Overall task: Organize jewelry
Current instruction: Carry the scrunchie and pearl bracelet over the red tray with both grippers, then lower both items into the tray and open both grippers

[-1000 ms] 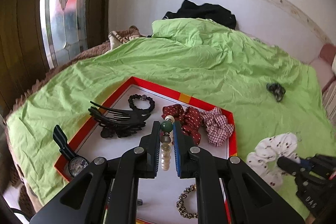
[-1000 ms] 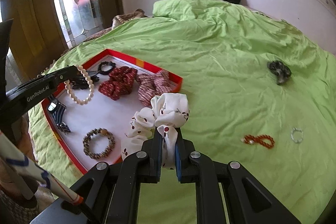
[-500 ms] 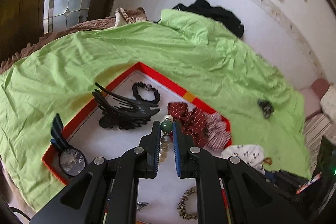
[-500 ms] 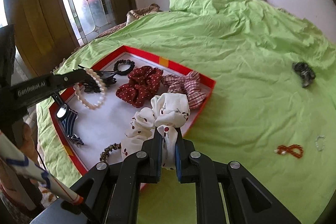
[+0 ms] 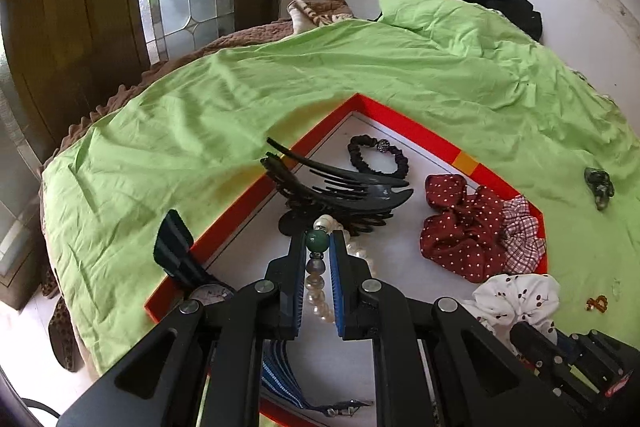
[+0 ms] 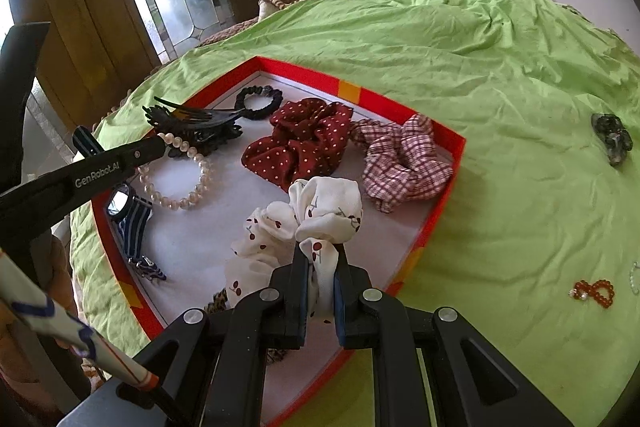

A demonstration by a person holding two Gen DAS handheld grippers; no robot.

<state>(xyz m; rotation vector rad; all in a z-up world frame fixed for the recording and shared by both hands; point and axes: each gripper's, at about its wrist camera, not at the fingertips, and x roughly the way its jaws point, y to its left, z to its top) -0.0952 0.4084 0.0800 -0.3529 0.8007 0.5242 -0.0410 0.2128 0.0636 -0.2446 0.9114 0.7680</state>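
- The left hand-held gripper (image 5: 318,247) is clamping a pearl bracelet (image 6: 180,183) near its green bead (image 5: 317,241); the strand is hanging from the jaws over the white floor of the red-rimmed tray (image 6: 456,163), just beside the black claw clip (image 5: 340,193).
- The right hand-held gripper (image 6: 320,263) is pinching a white cherry-print scrunchie (image 6: 312,219) by one fold, with the rest of the fabric bunching over the near part of the tray.
- Both pieces are looking light. The bracelet is likely to swing and slip, since the round beads are hard and smooth, so gripping across the strand between two beads is holding better than squeezing on a bead's crown. Its cord may be elastic and could snap if tugged against the clip's teeth.
- The scrunchie is soft and springy; a pinch on a thick gather is gripping well, and it is going to flop and spread once let go.
- Already lying in the tray are a dark red dotted scrunchie (image 6: 300,143), a plaid scrunchie (image 6: 404,163), a black hair tie (image 6: 258,103) and a striped-strap watch (image 6: 128,215).
- Out on the green bedsheet (image 6: 480,67), well apart from the tray, an orange bead bracelet (image 6: 594,293) and a dark hair clip (image 6: 612,137) are waiting.
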